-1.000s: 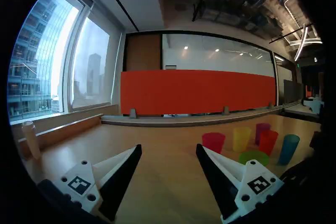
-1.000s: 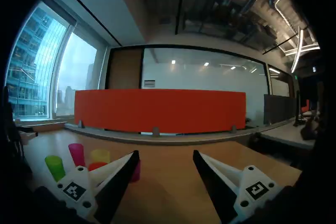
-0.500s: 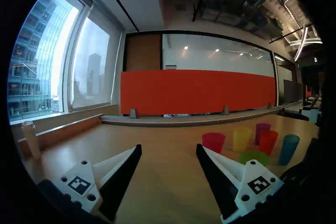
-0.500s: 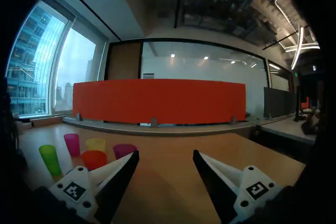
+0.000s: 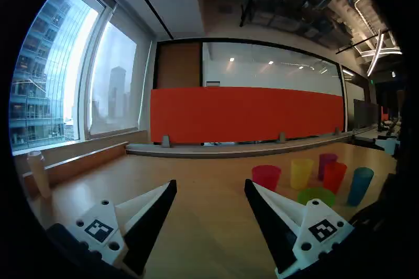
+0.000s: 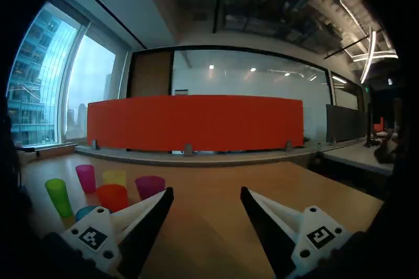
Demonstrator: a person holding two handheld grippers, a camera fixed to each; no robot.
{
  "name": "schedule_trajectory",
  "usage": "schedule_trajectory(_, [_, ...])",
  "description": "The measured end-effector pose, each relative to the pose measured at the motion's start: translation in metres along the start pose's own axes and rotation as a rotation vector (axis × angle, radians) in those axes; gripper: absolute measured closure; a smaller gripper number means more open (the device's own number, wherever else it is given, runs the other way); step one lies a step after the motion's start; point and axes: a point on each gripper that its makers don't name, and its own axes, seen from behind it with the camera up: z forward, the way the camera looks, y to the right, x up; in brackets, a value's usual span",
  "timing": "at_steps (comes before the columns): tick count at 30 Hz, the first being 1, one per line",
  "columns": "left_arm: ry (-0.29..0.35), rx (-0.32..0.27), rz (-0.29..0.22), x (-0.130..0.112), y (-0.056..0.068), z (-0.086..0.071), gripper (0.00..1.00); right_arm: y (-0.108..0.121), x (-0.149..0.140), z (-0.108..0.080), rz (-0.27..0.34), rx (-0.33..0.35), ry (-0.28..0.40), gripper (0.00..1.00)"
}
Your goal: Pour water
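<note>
1. I am holding my left claw (image 5: 209,198) out low over the wooden counter (image 5: 209,171); its two fingers are standing well apart, with nothing between them but bare wood.
2. In the left gripper view, six plastic cups are standing upright in a loose group on the counter, ahead of my left claw and off to its right; the pink cup (image 5: 266,177) is standing nearest the gap, just beyond the tip of the right-hand finger.
3. The yellow cup (image 5: 301,173) is standing just beside the pink one; the purple cup (image 5: 327,164) is sitting farther back, with the orange cup (image 5: 334,176) partly covering it.
4. The green cup (image 5: 316,196) is showing just above the right-hand finger, which is hiding its lower part; the blue cup (image 5: 361,185) is standing at the right end of the group.
5. A tall pale container (image 5: 40,174) is standing upright at the far left, beside the wooden sill under the window (image 5: 68,85), well apart from the cups; I cannot tell what is in it.
6. I am holding my right claw (image 6: 207,198) low over the same counter; its fingers are also spread wide and are gripping nothing.
7. In the right gripper view, the cluster of cups (image 6: 112,197) is standing to the left of my right claw; the left-hand finger is hiding part of the nearest cups.
8. An orange partition (image 5: 246,114) is running across the far edge of the counter, well behind the cups.
</note>
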Motion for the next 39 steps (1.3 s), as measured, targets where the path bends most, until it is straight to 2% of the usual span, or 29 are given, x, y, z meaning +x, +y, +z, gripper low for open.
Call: schedule_trajectory(39, [0.0,0.0,0.0,0.0002,0.0,-0.0005,0.04,-0.0013,0.0005,-0.003,0.0,0.006,-0.004,0.0])
